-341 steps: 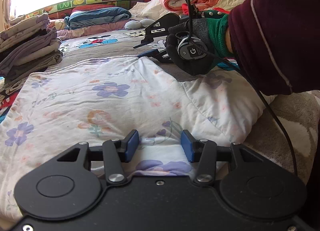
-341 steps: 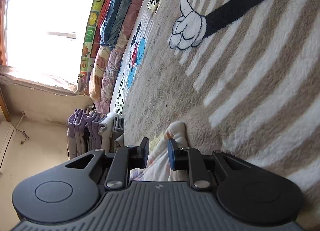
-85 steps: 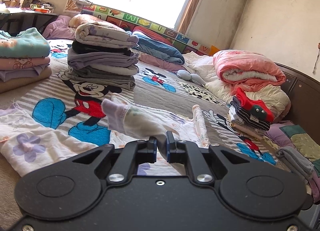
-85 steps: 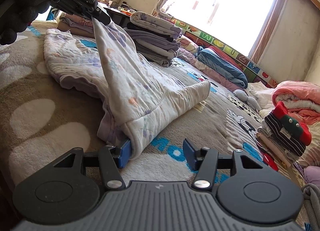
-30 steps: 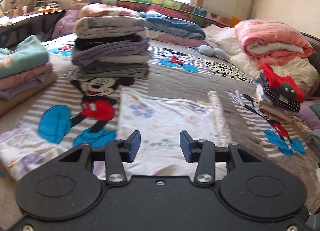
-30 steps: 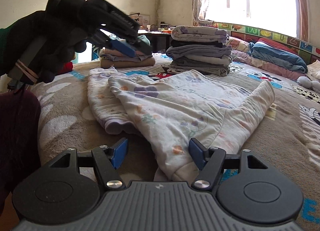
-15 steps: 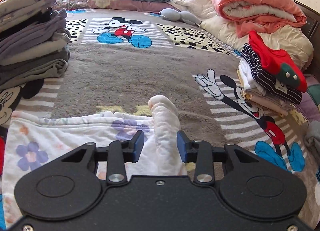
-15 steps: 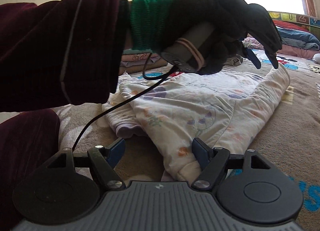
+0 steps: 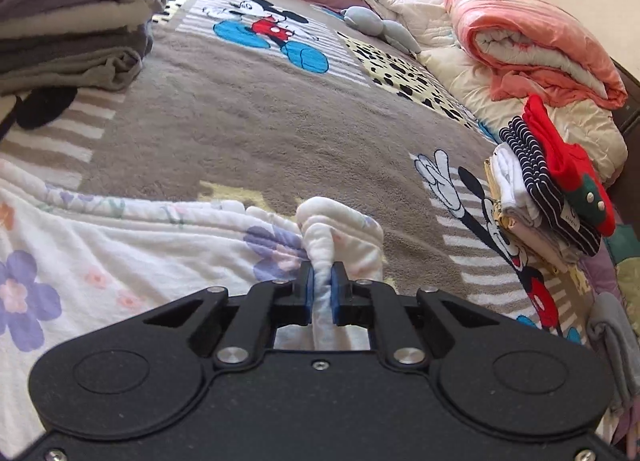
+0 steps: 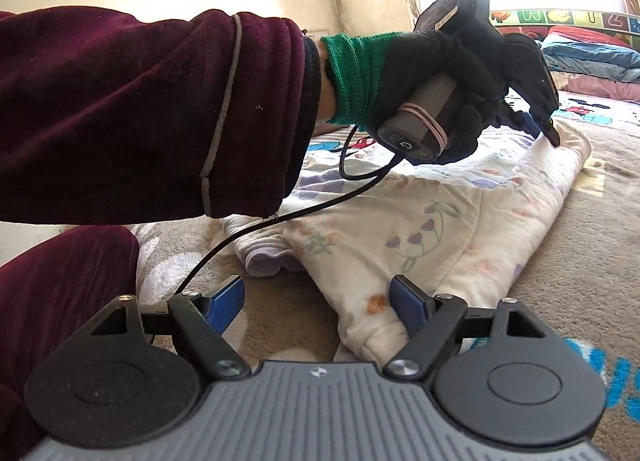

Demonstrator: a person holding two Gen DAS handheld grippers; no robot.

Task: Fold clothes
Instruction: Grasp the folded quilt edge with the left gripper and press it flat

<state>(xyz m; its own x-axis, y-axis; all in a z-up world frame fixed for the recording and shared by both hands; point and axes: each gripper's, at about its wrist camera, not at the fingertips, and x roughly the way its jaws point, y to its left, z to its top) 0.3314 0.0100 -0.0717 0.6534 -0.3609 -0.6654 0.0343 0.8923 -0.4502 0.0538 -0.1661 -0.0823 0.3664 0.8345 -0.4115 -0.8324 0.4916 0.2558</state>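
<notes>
Your left tool [image 9: 320,293] is clenched on a pinched ridge of the white floral garment [image 9: 132,257], at the far corner where the cloth bunches up into a rounded fold. The blue pads [image 9: 306,293] press the fabric from both sides, and a strip of it runs back between the fingers toward the tool body. In the right wrist view, your left hand [image 10: 440,89], in a black glove with a green cuff, grips the handle of that tool, whose tip sits on the garment's far corner; a dark red sleeve [image 10: 140,109] and a black cable [image 10: 280,217] cross the frame.

Your right tool [image 10: 320,305] is released and its jaws are opening. The near hem of the garment lies against the right-hand pad [image 10: 408,305]; the other pad stands clear over bare blanket. Nothing is gripped.

The garment lies spread on the bed, on a grey-brown cartoon-mouse blanket [image 9: 280,113], partly folded with a lilac-edged part tucked beneath on the near side.

Also on the bed: a stack of folded grey and lilac clothes [image 9: 68,17] to the far left, a small pile topped by a red item and a navy striped item [image 9: 552,189] at the right edge, and a rolled pink quilt [image 9: 532,41] beyond it.
</notes>
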